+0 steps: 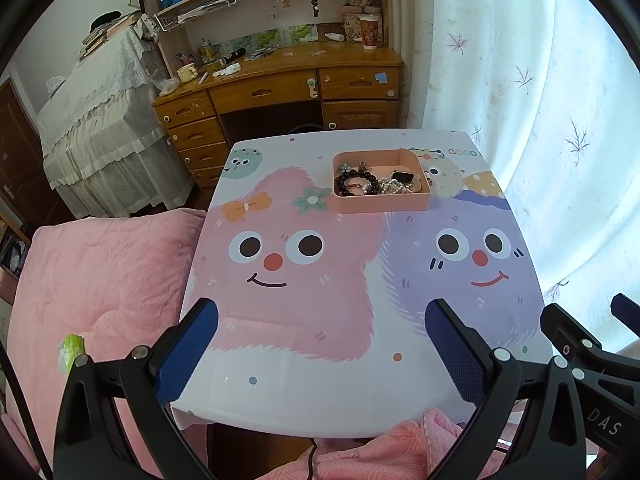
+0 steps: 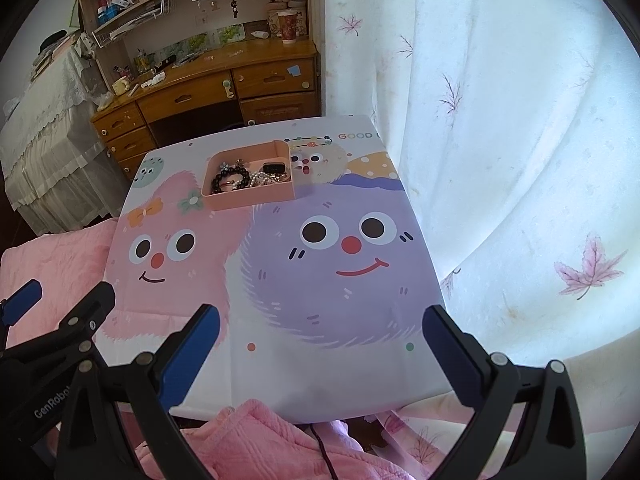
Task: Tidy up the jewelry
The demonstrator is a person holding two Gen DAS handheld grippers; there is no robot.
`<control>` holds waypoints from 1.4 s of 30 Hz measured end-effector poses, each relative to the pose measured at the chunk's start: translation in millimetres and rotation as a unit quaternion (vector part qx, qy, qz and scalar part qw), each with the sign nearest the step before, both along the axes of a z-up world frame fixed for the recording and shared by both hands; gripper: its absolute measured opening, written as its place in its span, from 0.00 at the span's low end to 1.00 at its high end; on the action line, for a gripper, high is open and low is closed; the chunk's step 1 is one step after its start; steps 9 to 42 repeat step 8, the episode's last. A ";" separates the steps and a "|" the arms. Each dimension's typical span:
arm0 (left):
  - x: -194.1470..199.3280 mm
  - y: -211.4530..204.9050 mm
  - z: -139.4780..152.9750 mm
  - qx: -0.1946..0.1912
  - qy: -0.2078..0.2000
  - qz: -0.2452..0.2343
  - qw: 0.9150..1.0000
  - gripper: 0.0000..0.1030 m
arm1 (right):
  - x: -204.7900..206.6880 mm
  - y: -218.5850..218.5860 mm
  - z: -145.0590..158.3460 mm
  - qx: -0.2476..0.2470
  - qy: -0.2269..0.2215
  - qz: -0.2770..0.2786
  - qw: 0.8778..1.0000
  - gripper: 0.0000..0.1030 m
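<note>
A pink tray [image 1: 380, 203] stands at the far side of the cartoon-print table [image 1: 320, 392]; it also shows in the right wrist view [image 2: 250, 200]. It holds a black bead bracelet [image 1: 357, 181], a pearl piece [image 1: 390, 188] and a small black item [image 1: 403, 176]. The bracelet also shows in the right wrist view [image 2: 229, 179]. My left gripper [image 1: 321, 312] is open and empty over the near table edge. My right gripper [image 2: 321, 314] is open and empty beside it; its finger shows at the right in the left wrist view [image 1: 560, 320].
A pink quilt [image 1: 100, 280] lies on the bed left of the table. A wooden desk [image 1: 280, 80] with shelves stands behind. A white curtain [image 1: 540, 120] hangs at the right. Pink cloth [image 2: 260, 440] and a cable lie below the near edge.
</note>
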State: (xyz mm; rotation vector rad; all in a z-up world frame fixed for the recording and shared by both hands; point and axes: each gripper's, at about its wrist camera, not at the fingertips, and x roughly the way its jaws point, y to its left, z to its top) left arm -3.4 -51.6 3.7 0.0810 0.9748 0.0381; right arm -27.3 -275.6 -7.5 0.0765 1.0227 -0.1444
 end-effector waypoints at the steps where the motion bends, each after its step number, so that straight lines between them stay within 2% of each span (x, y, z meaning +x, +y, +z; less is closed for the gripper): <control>1: -0.8 -0.1 -0.3 0.000 0.000 0.001 1.000 0.99 | 0.6 0.3 0.6 0.000 0.000 0.000 1.000 0.99; 42: -1.7 0.3 -0.6 -0.001 -0.003 0.002 1.000 0.99 | 0.3 0.2 0.2 -0.001 0.000 -0.001 1.000 0.99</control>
